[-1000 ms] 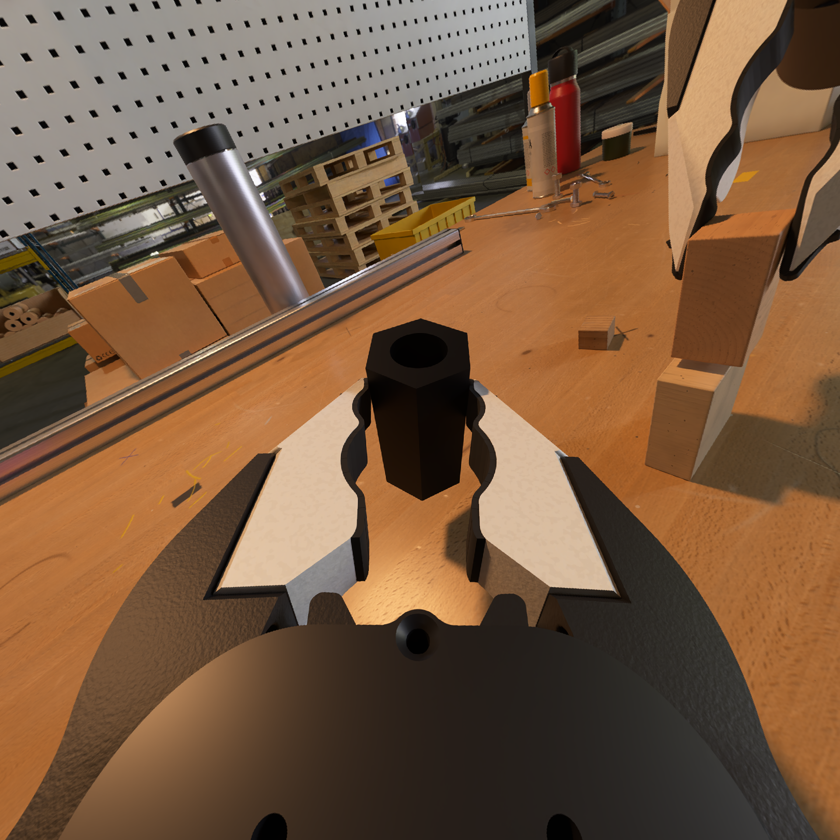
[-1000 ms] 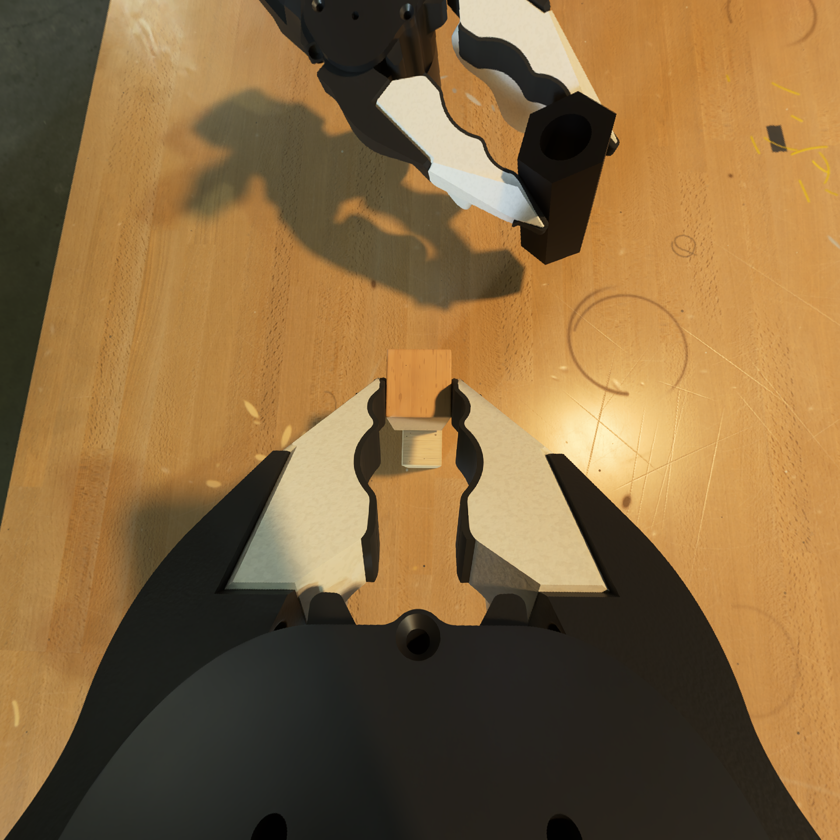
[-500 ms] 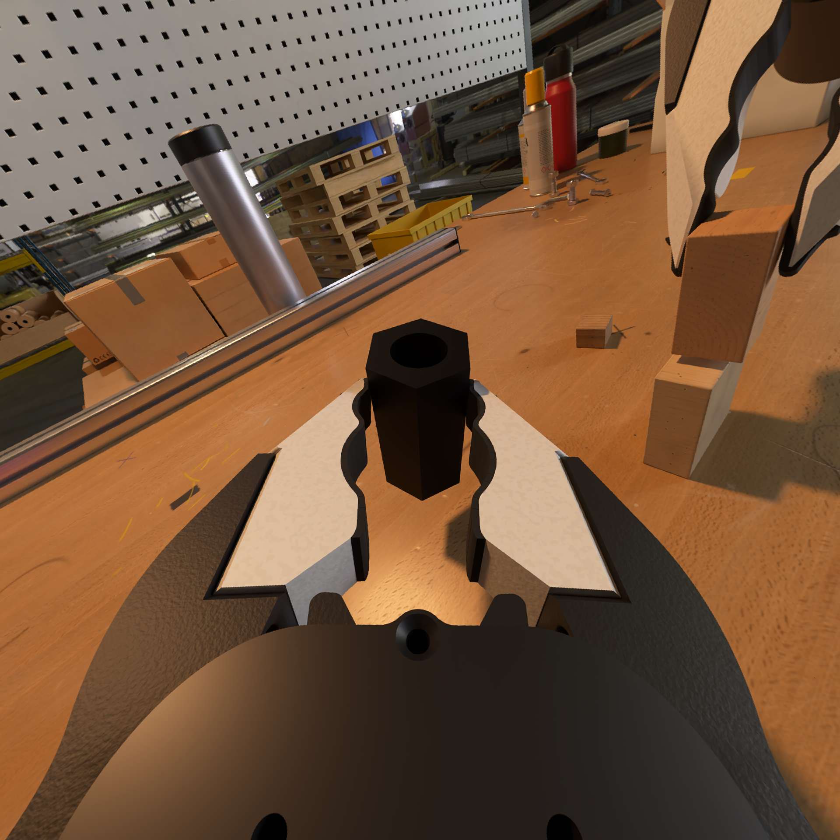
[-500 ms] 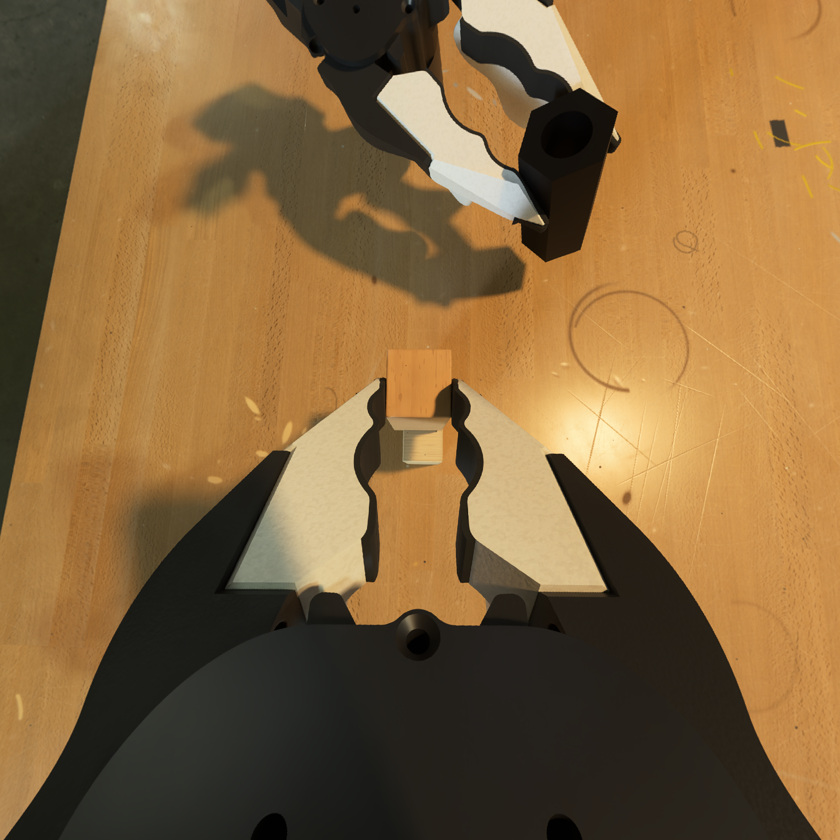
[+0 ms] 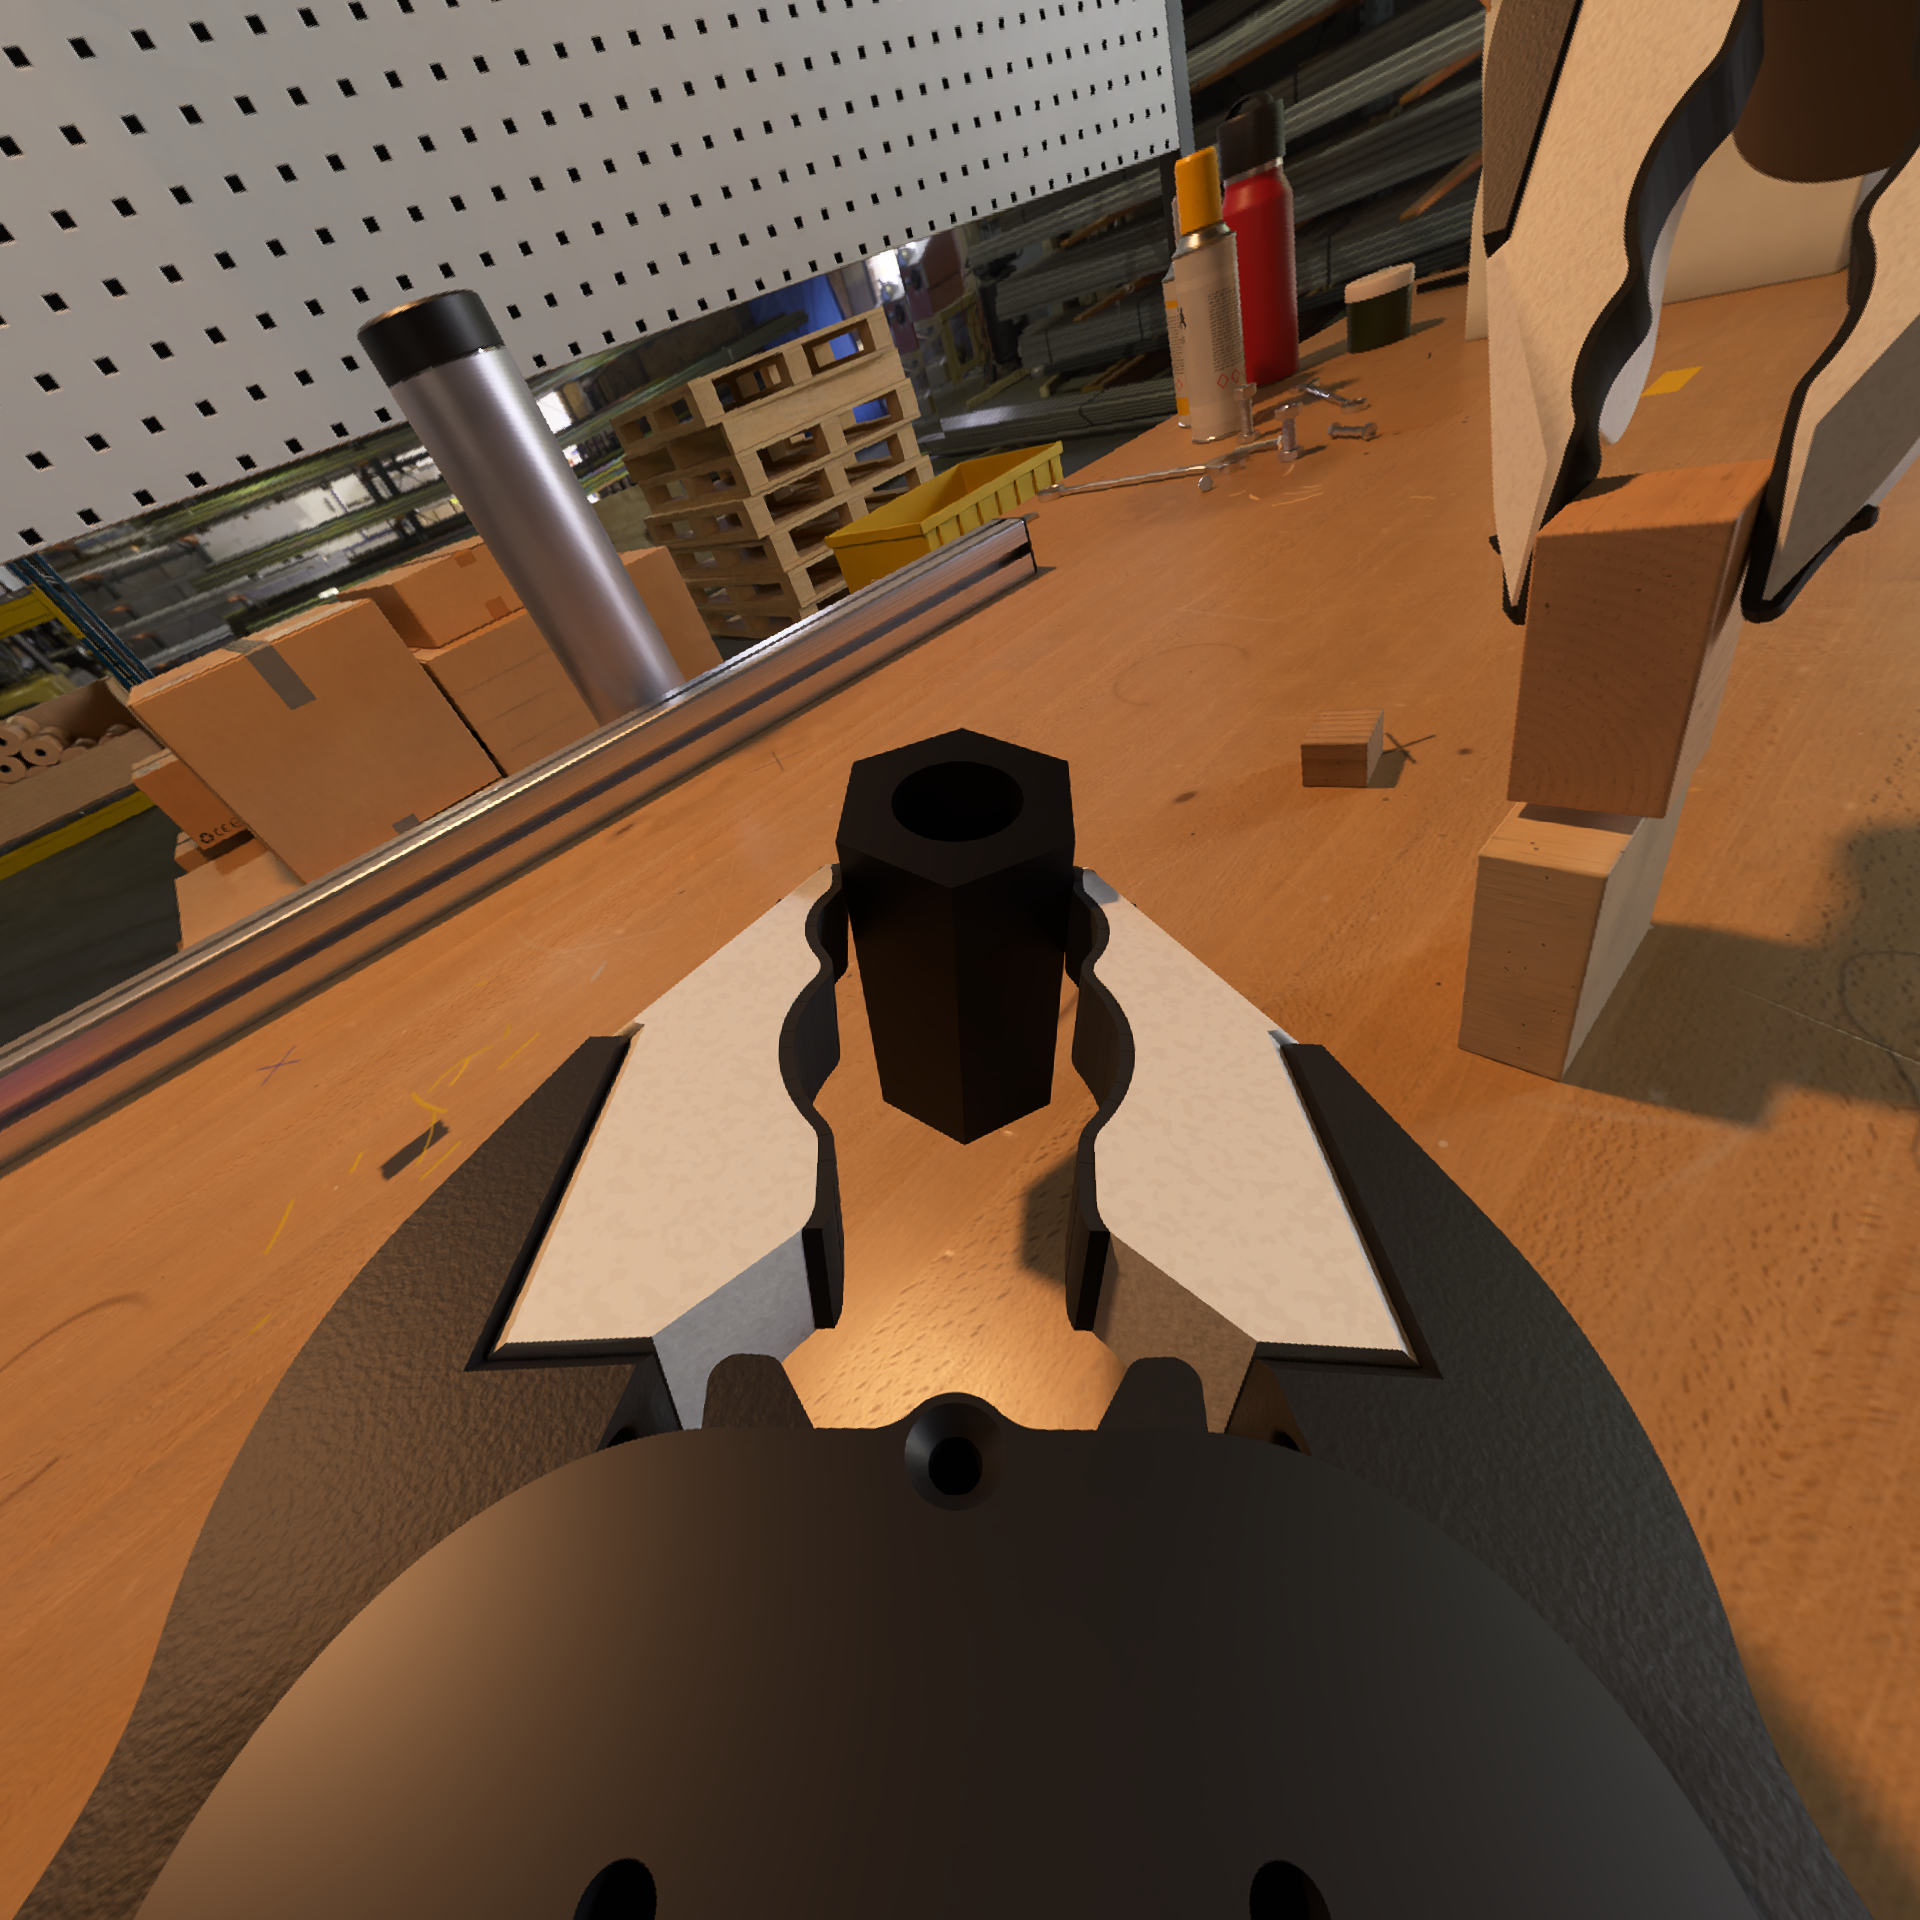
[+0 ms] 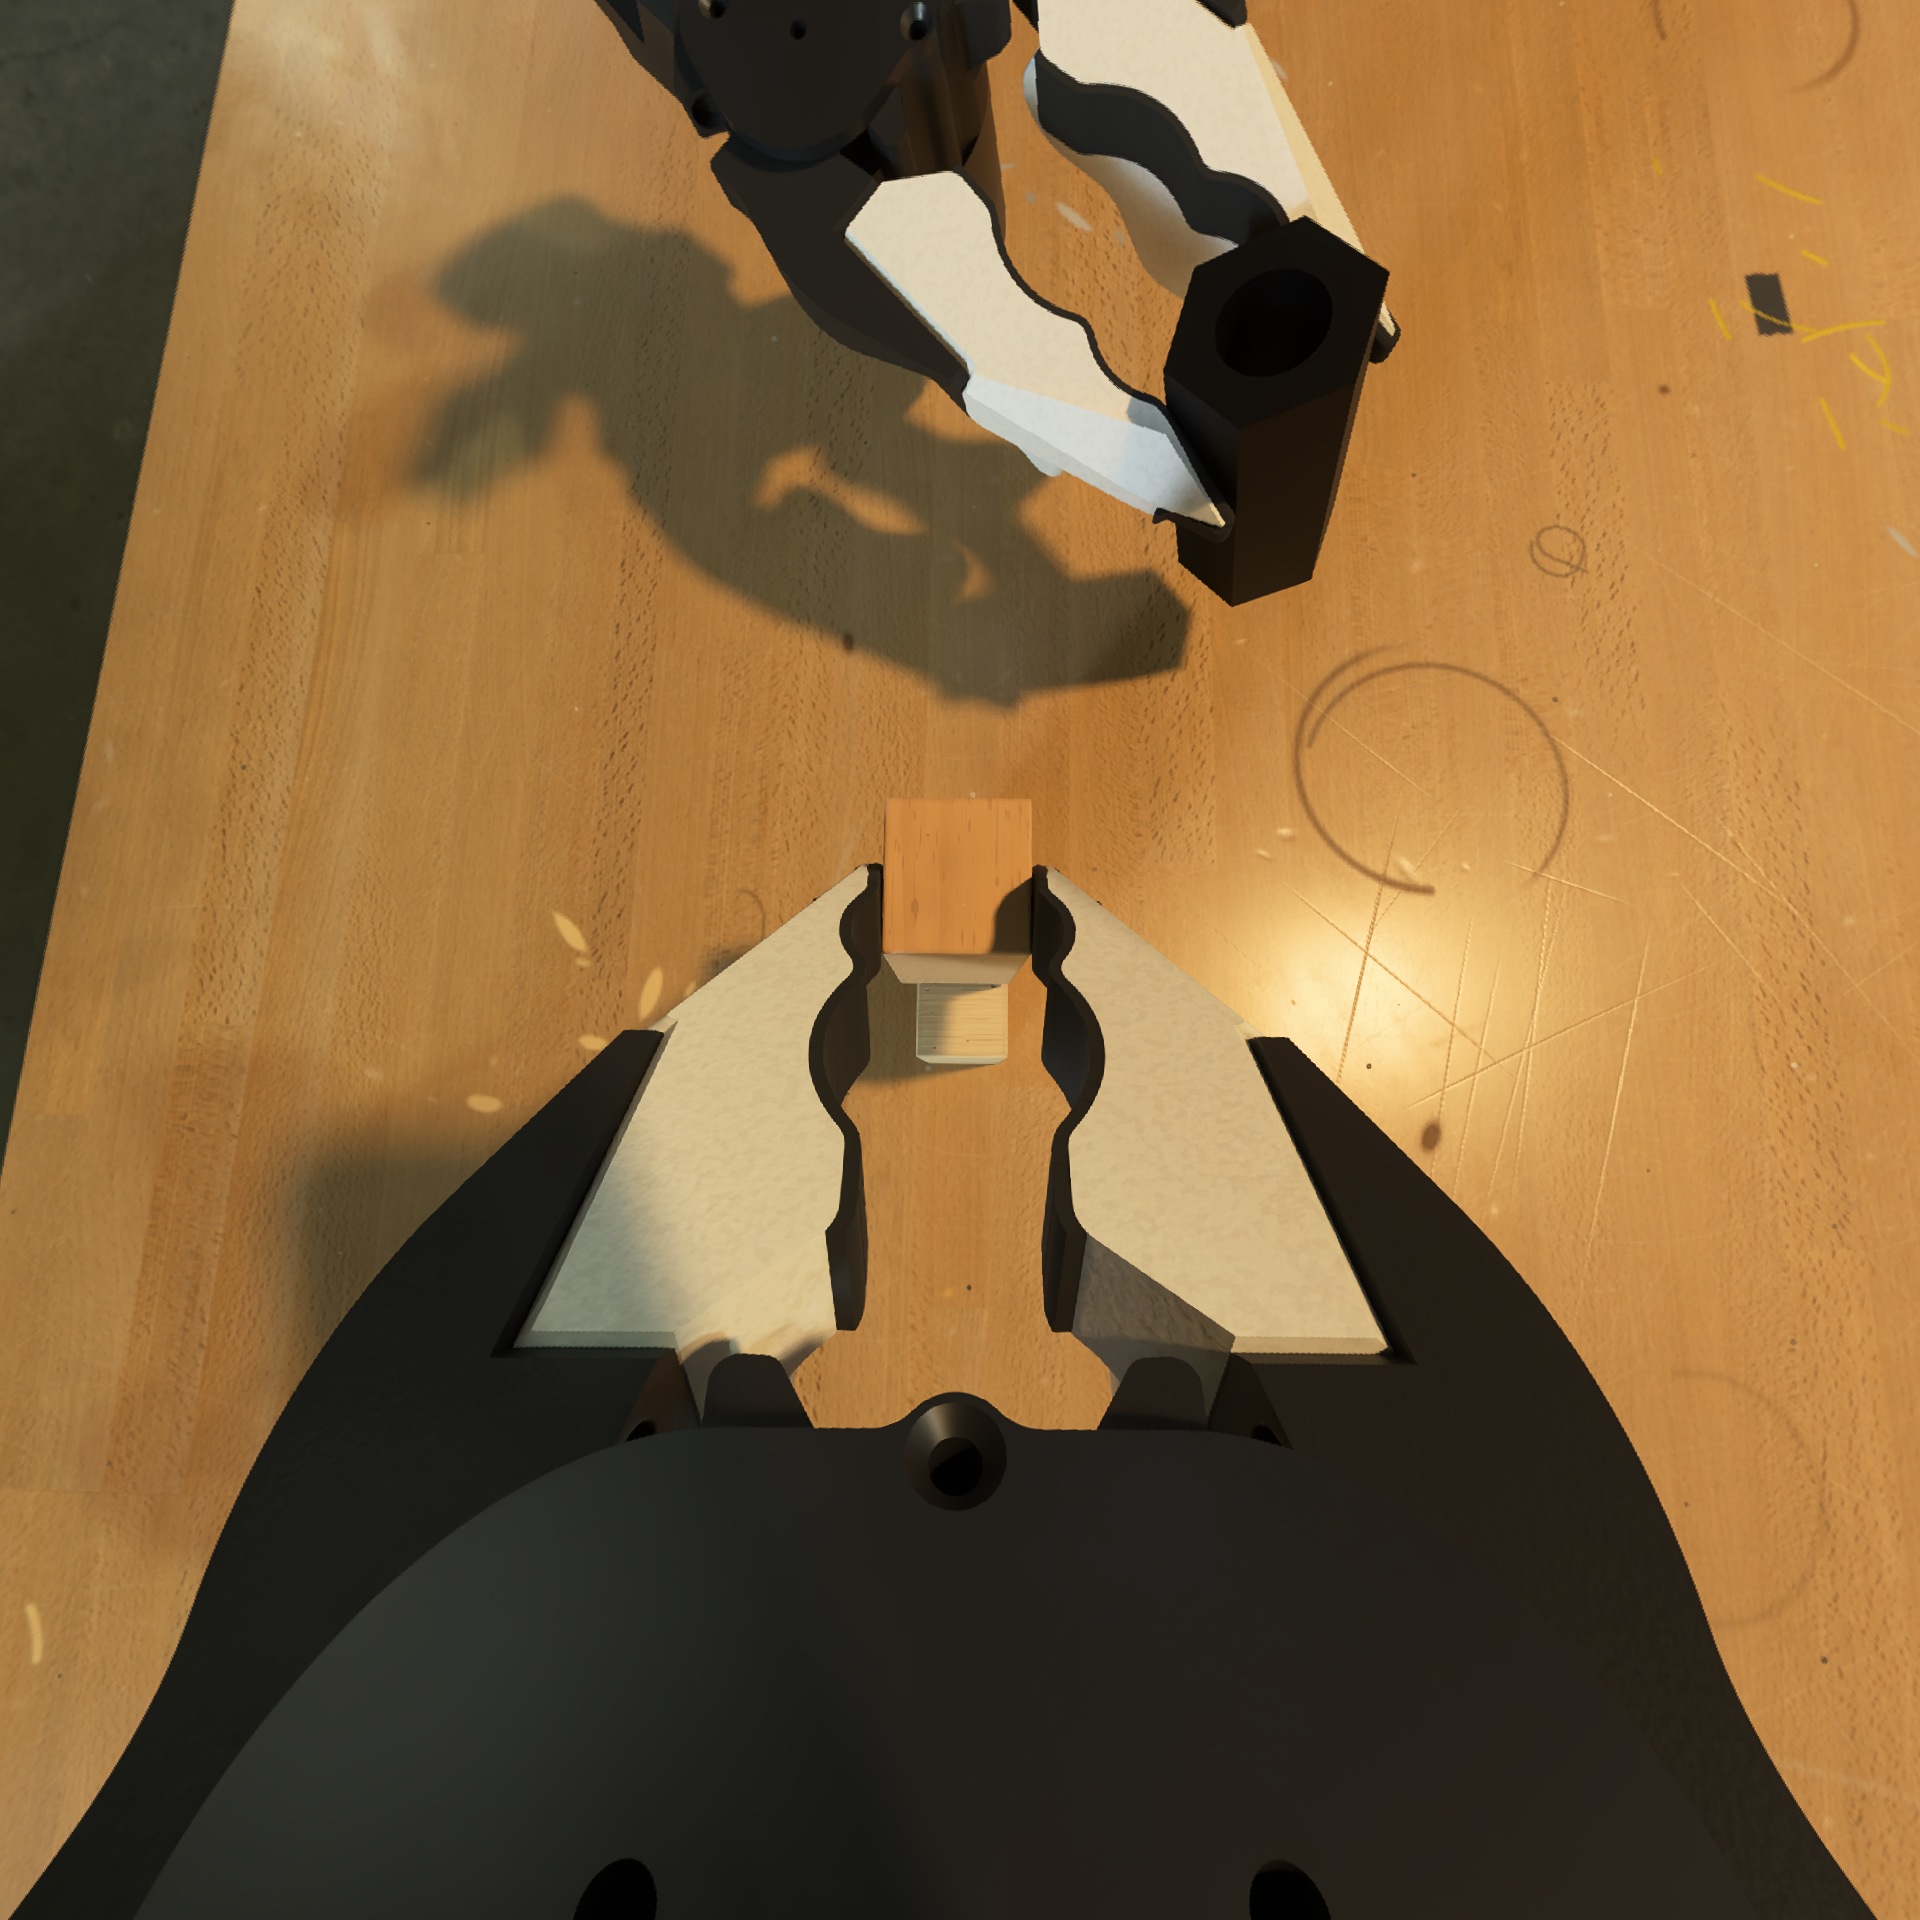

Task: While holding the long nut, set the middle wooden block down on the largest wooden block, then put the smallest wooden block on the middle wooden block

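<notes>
black long nut (image 5: 961, 935) upright, middle wooden block (image 5: 1621, 644) on largest wooden block (image 5: 1538, 935)

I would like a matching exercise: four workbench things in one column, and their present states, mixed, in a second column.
1. long nut
2. middle wooden block
3. largest wooden block
4. smallest wooden block

a. stands on the bench under another block
b. lies alone on the bench
c. held by the right gripper
d. held by the left gripper

Pairs: 1-d, 2-c, 3-a, 4-b

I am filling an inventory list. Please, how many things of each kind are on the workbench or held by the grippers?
Wooden blocks: 3
Long nut: 1
Bottles and cans: 2
Small dark jar: 1
Total: 7, loose bolts not counted.
</notes>
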Controlling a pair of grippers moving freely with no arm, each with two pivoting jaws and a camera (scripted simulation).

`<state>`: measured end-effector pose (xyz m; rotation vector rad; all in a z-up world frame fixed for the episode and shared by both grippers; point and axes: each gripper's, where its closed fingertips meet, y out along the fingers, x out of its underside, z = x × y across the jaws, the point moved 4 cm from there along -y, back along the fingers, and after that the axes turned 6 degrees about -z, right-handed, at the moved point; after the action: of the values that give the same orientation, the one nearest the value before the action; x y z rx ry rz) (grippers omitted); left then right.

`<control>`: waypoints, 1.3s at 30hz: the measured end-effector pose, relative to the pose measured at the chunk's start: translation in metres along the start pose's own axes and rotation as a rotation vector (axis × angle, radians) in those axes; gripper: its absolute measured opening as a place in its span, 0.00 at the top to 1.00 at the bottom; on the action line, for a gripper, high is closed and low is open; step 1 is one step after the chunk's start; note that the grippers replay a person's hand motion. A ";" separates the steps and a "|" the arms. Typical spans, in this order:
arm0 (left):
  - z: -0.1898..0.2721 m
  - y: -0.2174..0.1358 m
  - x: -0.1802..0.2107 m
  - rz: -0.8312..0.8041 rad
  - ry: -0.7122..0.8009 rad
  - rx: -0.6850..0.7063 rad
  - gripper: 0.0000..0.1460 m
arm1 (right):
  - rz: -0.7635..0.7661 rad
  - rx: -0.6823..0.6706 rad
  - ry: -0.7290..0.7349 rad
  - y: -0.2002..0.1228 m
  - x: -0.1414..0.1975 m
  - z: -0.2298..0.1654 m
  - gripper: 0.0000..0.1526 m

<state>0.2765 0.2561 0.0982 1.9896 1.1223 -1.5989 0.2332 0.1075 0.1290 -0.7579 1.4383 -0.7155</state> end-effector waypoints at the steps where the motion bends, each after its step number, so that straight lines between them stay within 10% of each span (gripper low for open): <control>1: 0.000 0.000 0.000 0.000 0.000 0.000 0.71 | -0.003 0.002 -0.001 0.000 0.000 0.000 0.82; 8: 0.000 -0.001 0.000 0.004 -0.004 0.004 0.71 | -0.024 0.020 -0.009 0.002 0.002 0.001 0.82; 17: 0.000 -0.001 -0.001 0.010 -0.007 0.011 0.71 | 0.005 -0.017 -0.005 -0.013 0.003 0.004 0.58; 25: 0.002 0.000 0.000 -0.002 0.003 0.016 0.71 | -0.207 0.212 0.115 -0.055 0.061 0.067 0.59; 39: 0.003 0.001 0.001 -0.012 0.007 0.026 0.71 | -0.528 0.003 0.121 0.007 0.123 0.067 0.58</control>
<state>0.2753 0.2541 0.0961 2.0096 1.1231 -1.6217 0.3019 0.0141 0.0507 -1.1255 1.3508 -1.1820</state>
